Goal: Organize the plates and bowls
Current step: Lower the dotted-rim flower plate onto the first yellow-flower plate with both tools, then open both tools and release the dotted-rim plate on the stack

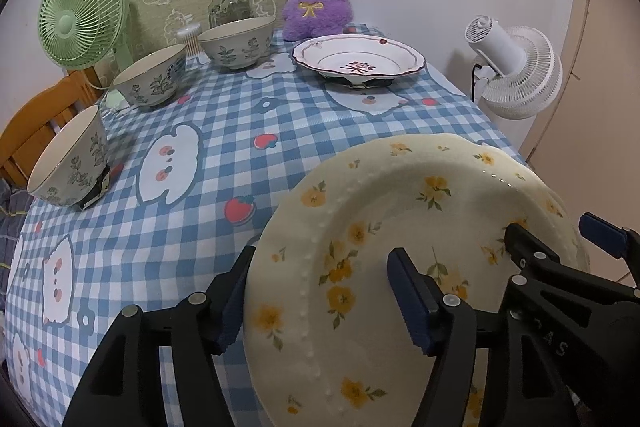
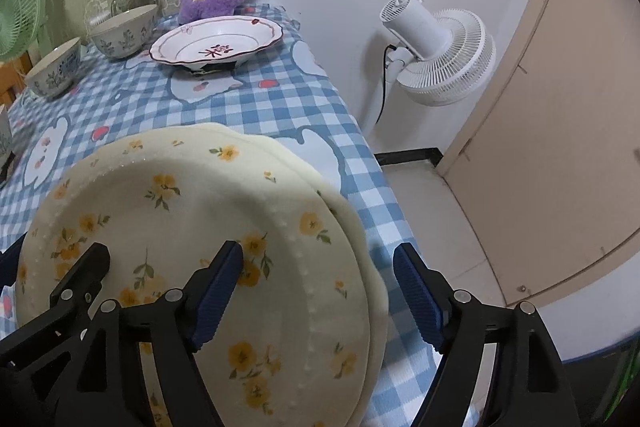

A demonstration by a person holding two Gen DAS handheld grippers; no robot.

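Yellow-flowered plate: near right part of the checked tablecloth, stacked on a second like plate.

Left gripper: spread wide astride its left rim, pads clear, released.

Right gripper: likewise, astride the right rim.

Far: red-trimmed plate, three bowls, purple plush toy.

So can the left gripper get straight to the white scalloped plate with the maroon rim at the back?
Probably yes. The left gripper is open astride the yellow-flowered plate, and bare checked tablecloth leads to the maroon-rimmed plate.
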